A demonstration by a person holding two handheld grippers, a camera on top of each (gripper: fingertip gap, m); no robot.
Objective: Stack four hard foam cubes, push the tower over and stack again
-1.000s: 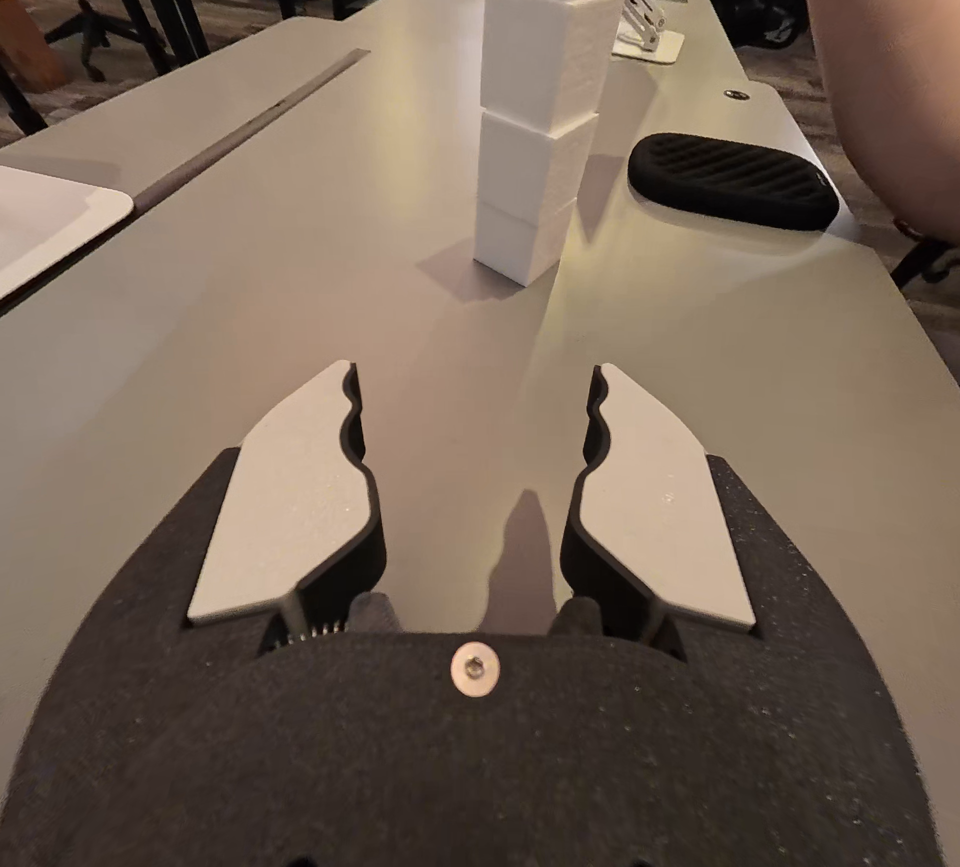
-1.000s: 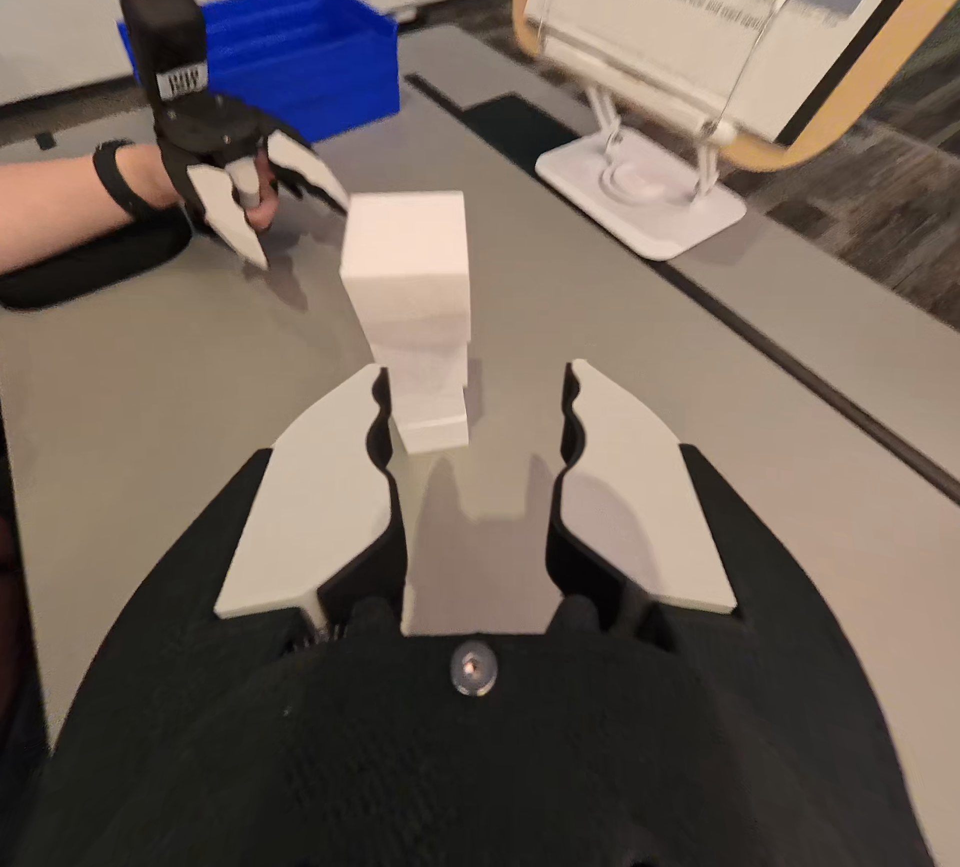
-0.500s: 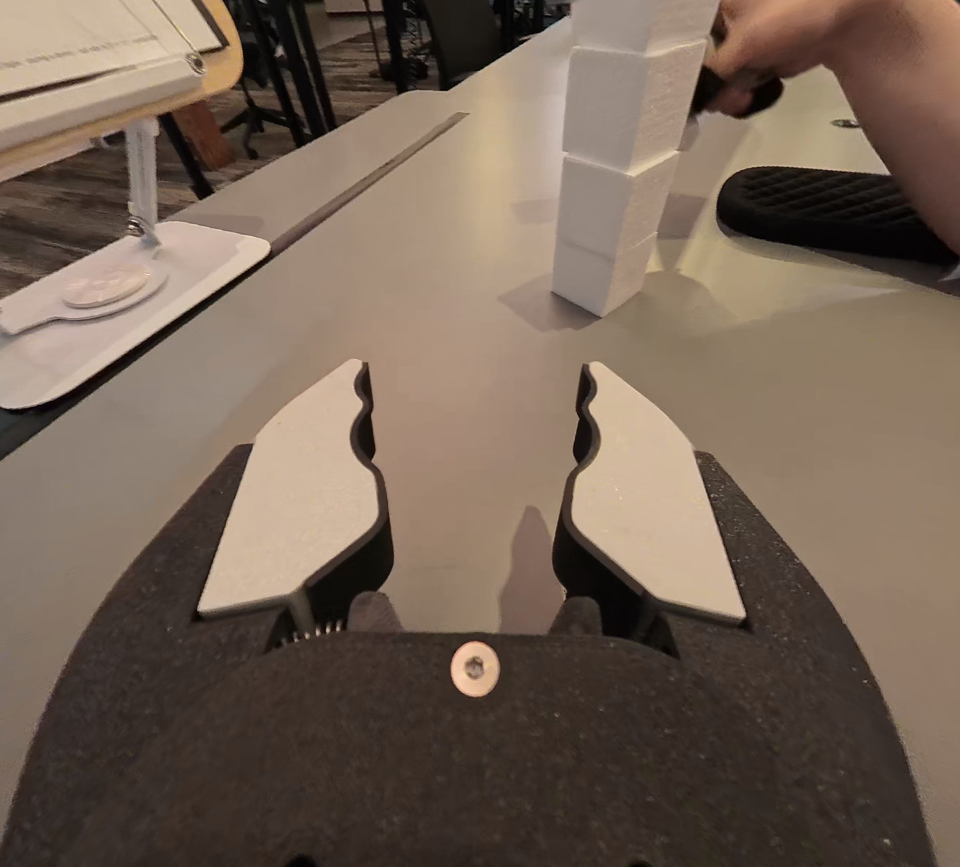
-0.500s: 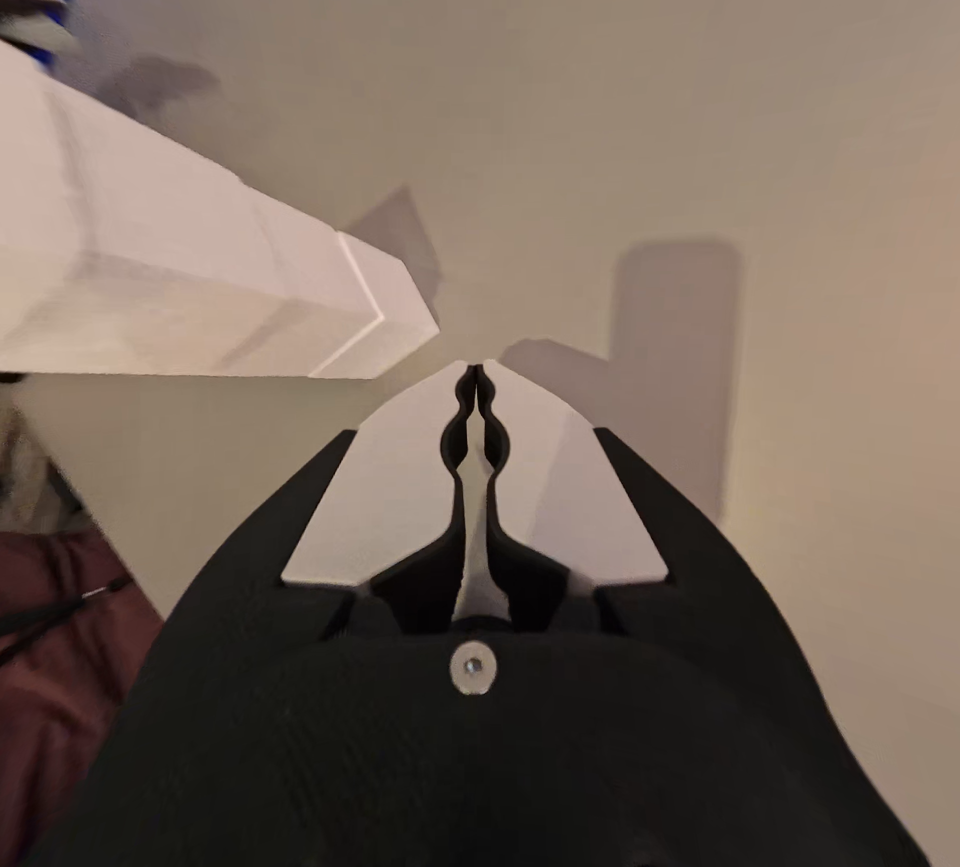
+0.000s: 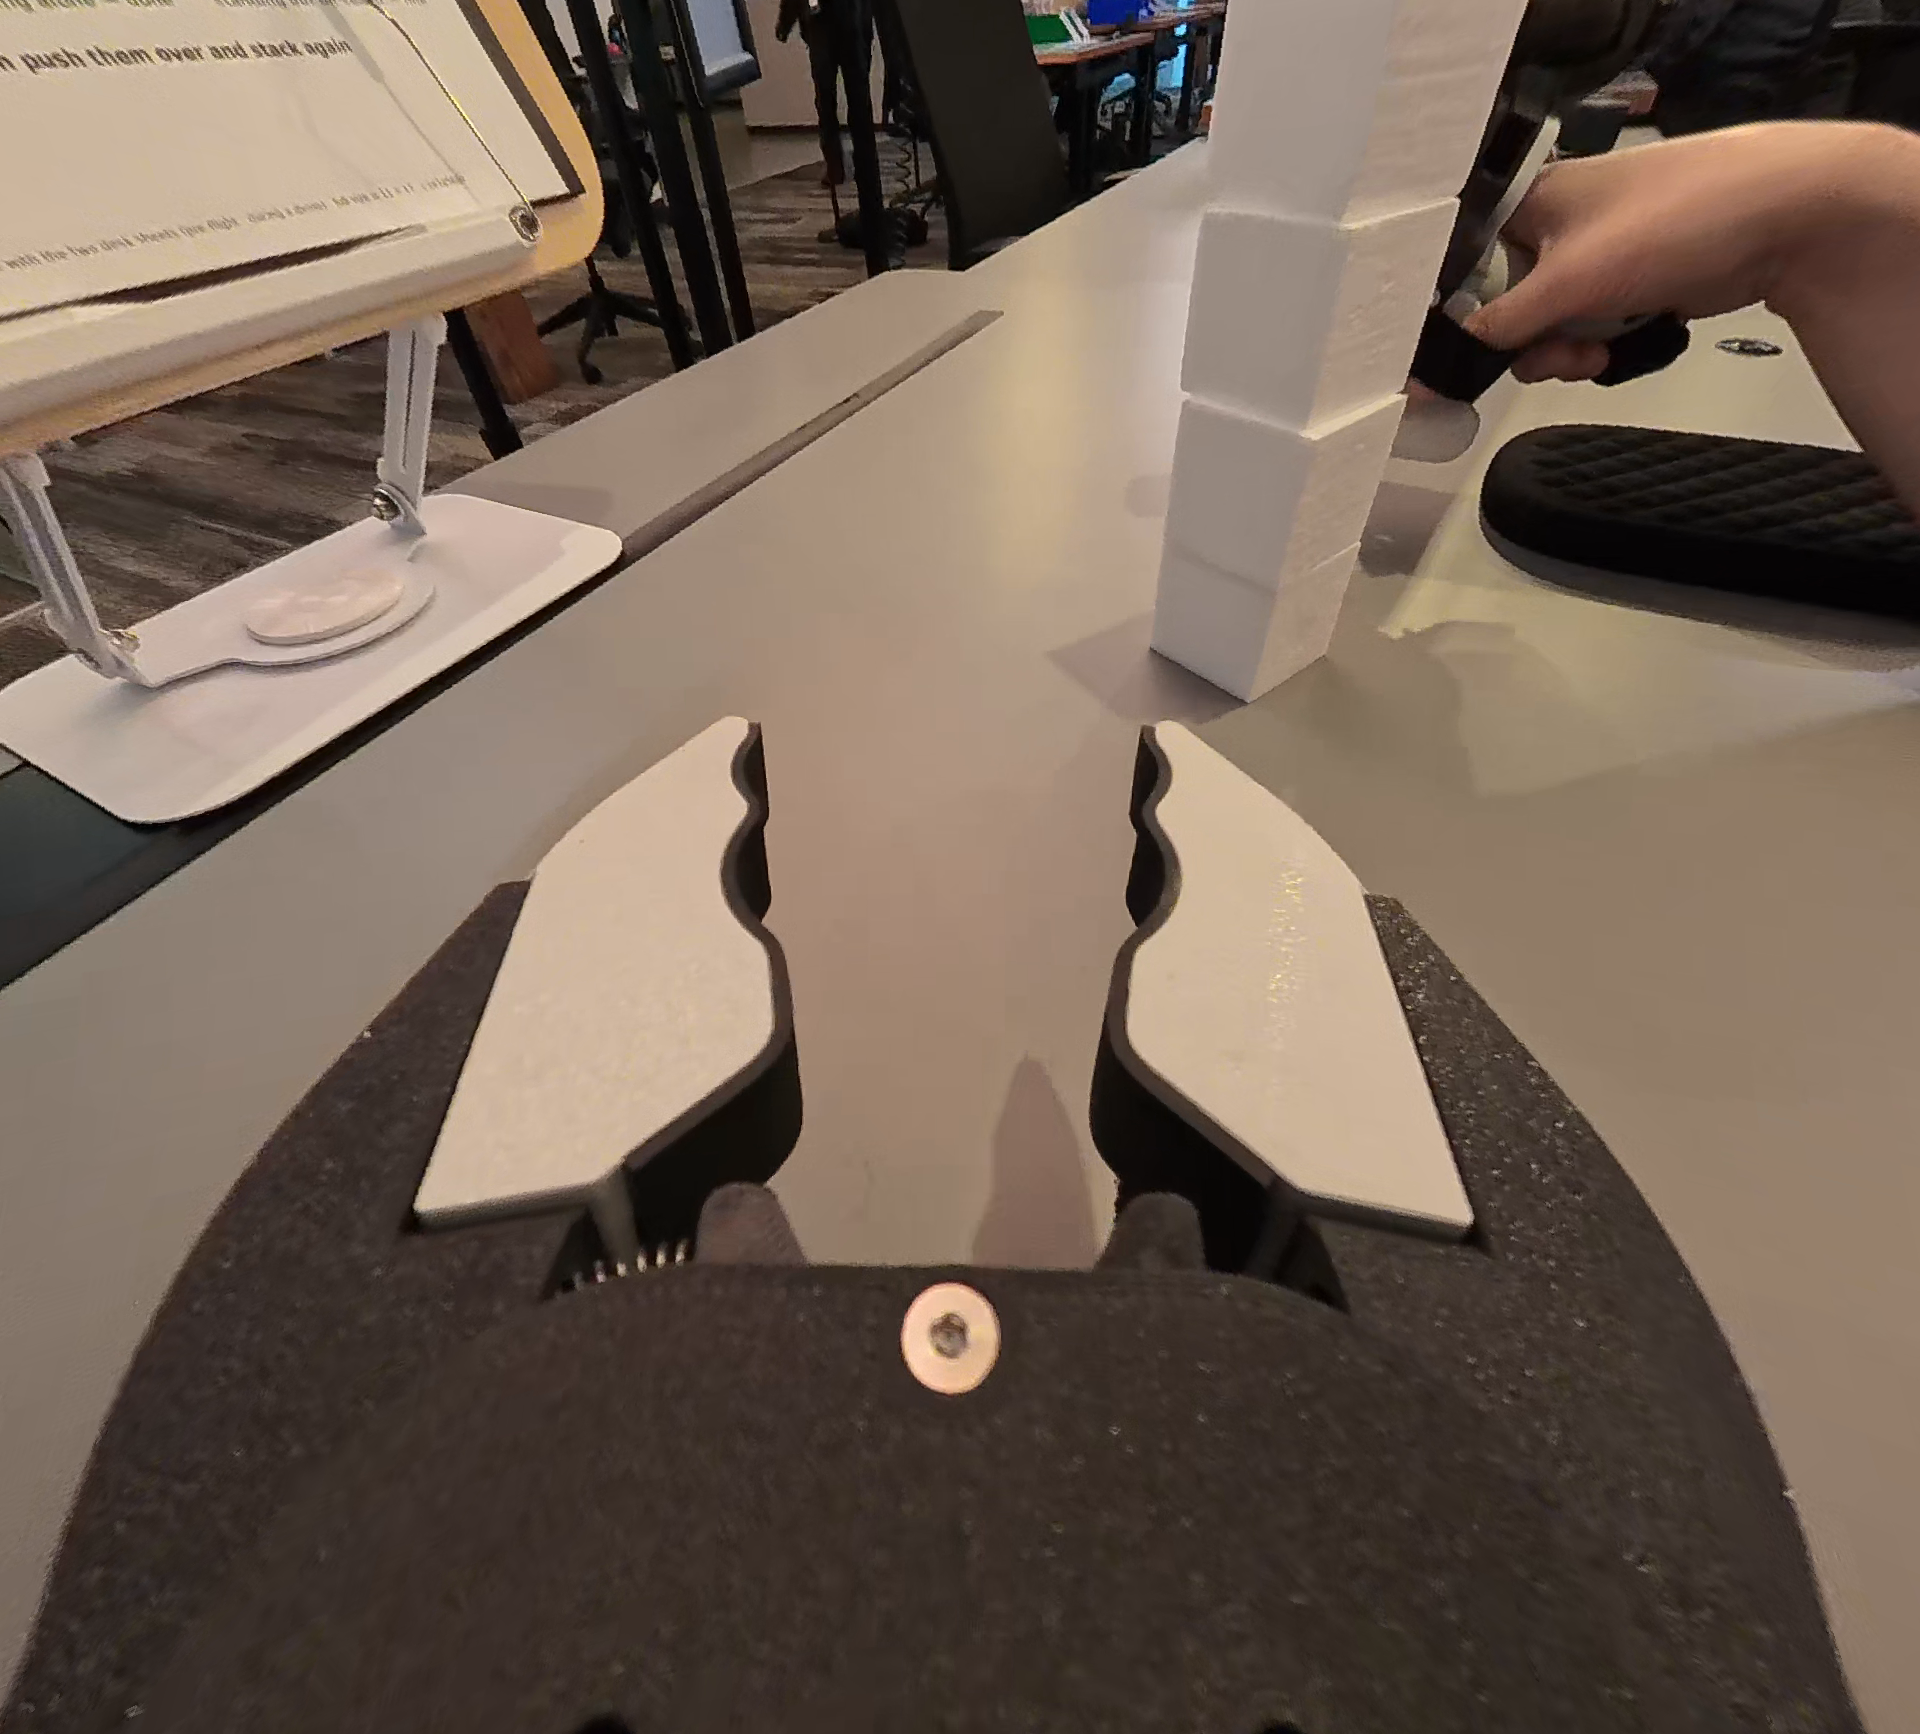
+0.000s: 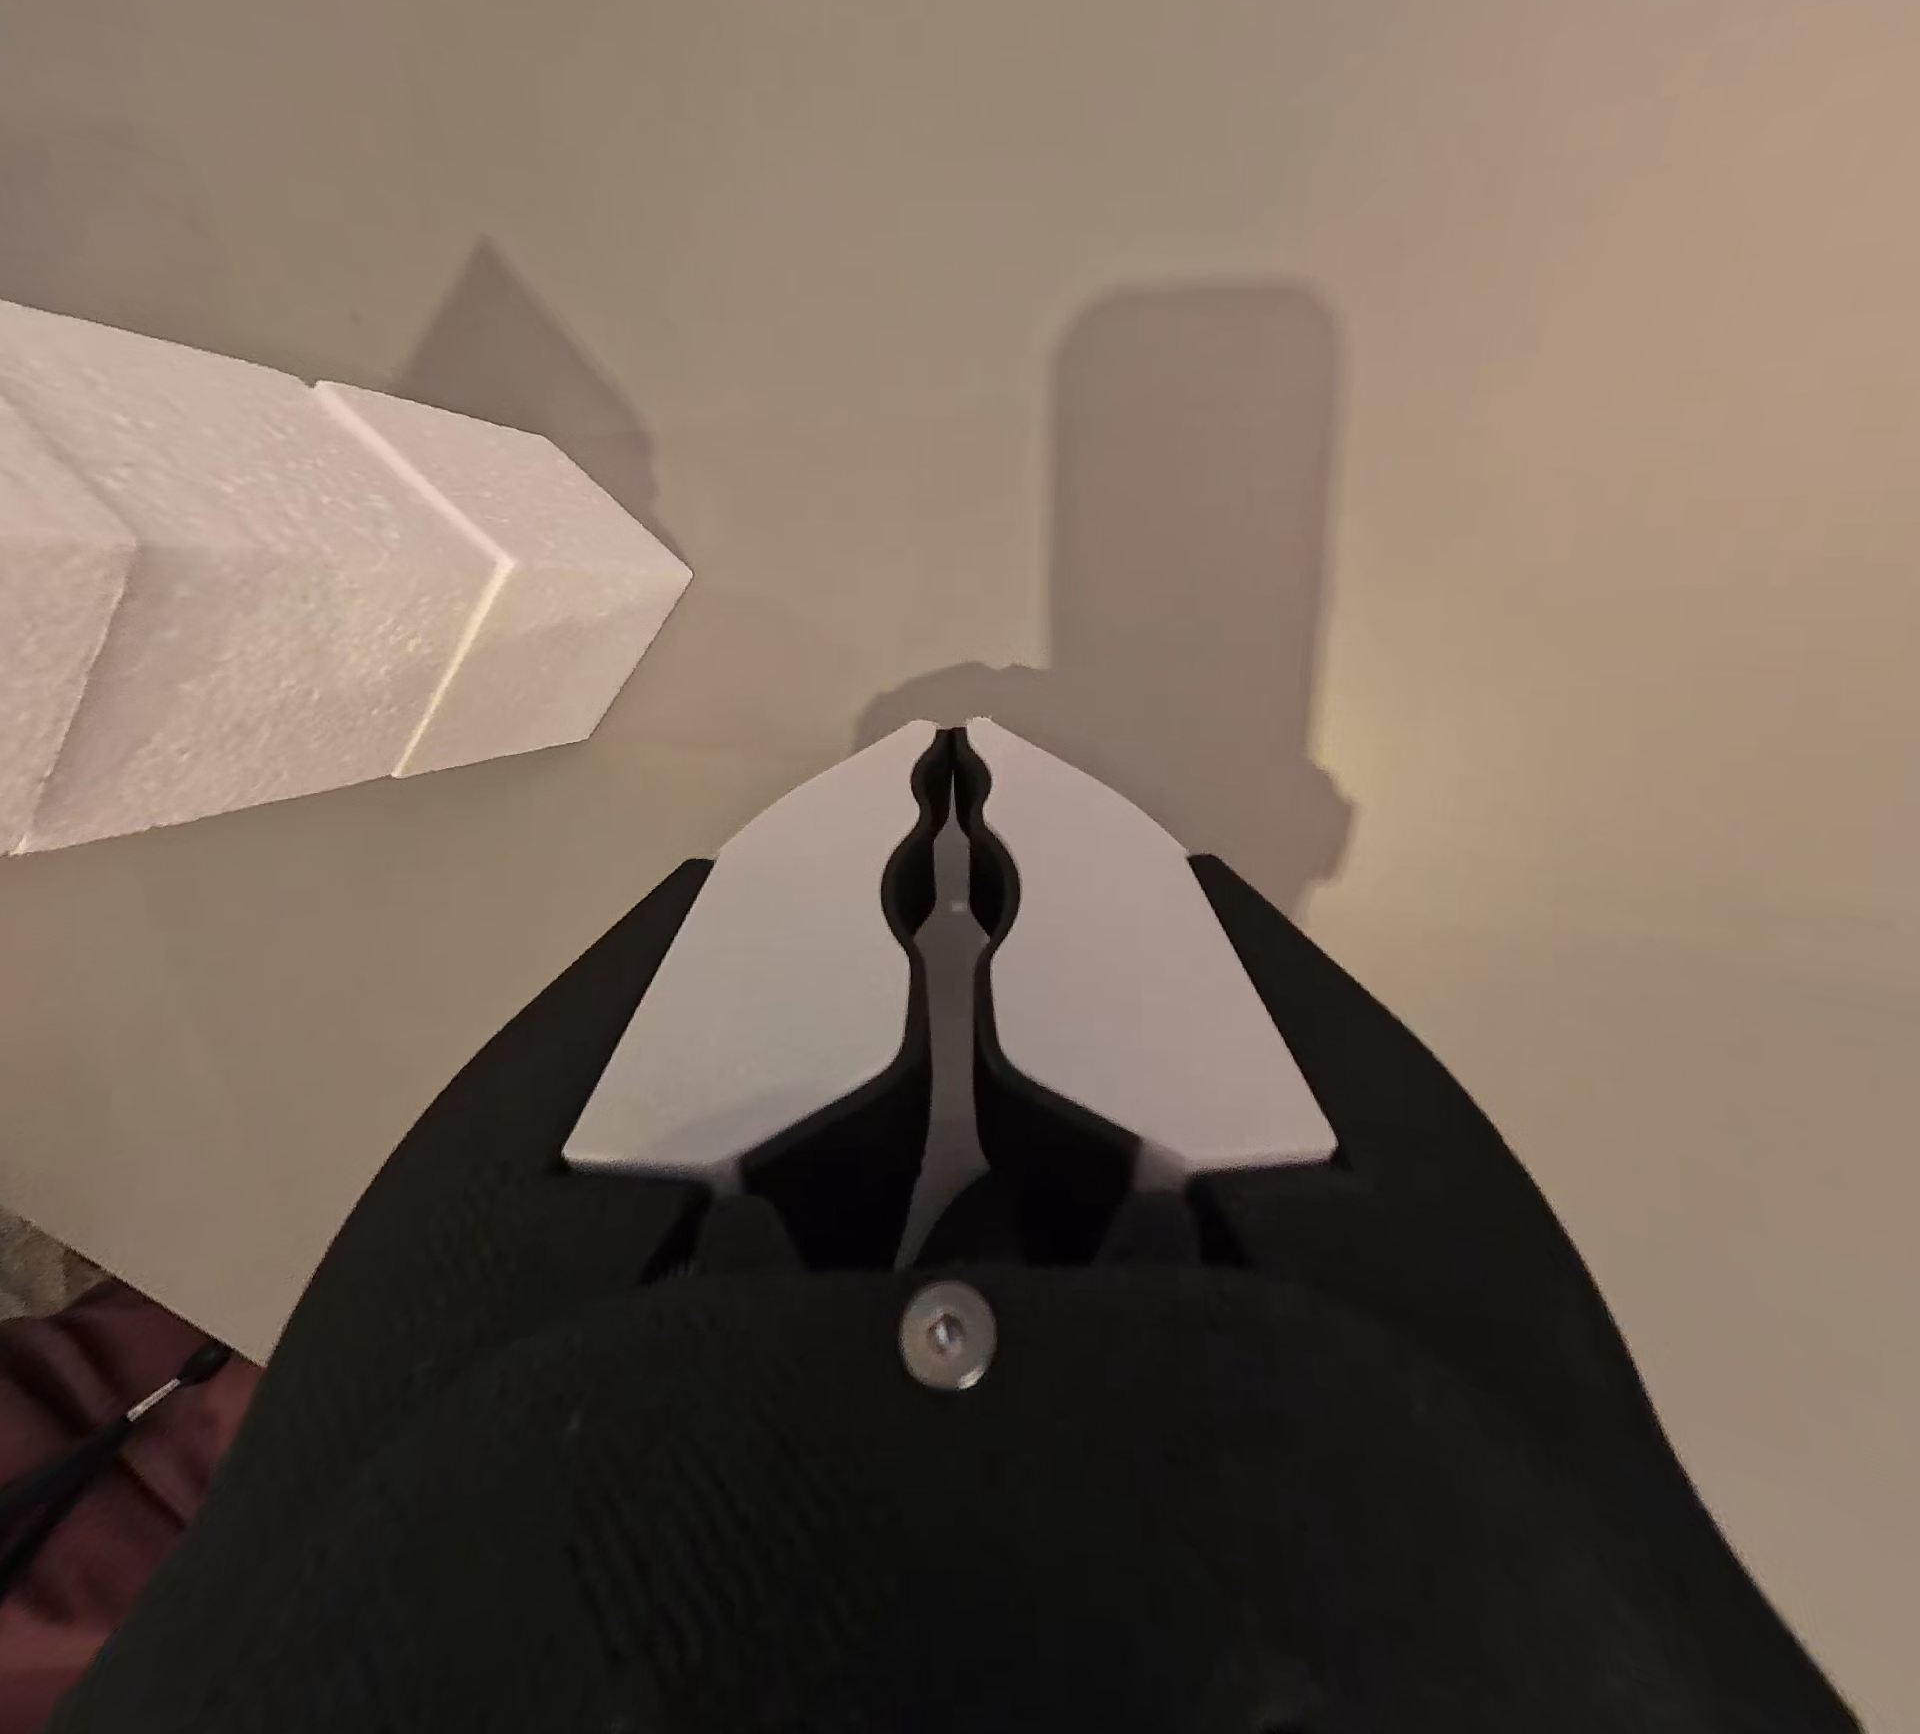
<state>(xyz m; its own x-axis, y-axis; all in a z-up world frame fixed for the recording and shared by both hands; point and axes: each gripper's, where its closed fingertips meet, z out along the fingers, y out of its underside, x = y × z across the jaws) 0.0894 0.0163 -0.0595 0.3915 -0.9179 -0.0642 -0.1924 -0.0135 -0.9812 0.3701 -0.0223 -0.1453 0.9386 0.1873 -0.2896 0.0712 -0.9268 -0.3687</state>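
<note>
A tower of four white foam cubes (image 5: 1309, 334) stands on the grey table (image 5: 883, 562), ahead and to the right of my left gripper (image 5: 945, 739). The cubes sit slightly twisted on one another. My left gripper is open and empty, low over the table and well short of the tower. My right gripper (image 6: 961, 726) is shut and empty and points down at the table (image 6: 1143, 126). The tower's lower cubes (image 6: 291, 604) lie to its left, apart from its fingertips. In the left wrist view a hand holds the right gripper (image 5: 1449, 359) just behind the tower's right side.
A black ribbed wrist rest (image 5: 1704, 521) lies right of the tower. A white stand (image 5: 312, 635) carrying a printed board (image 5: 208, 74) sits at the left, beside the seam between desks. Chairs and desks fill the room behind. Across from one pair of fingers to the other is roughly 30 cm.
My right gripper has shut and tipped down toward the table beside the tower. My left gripper has tilted up and turned left, so the tower sits further right. The tower still stands.
</note>
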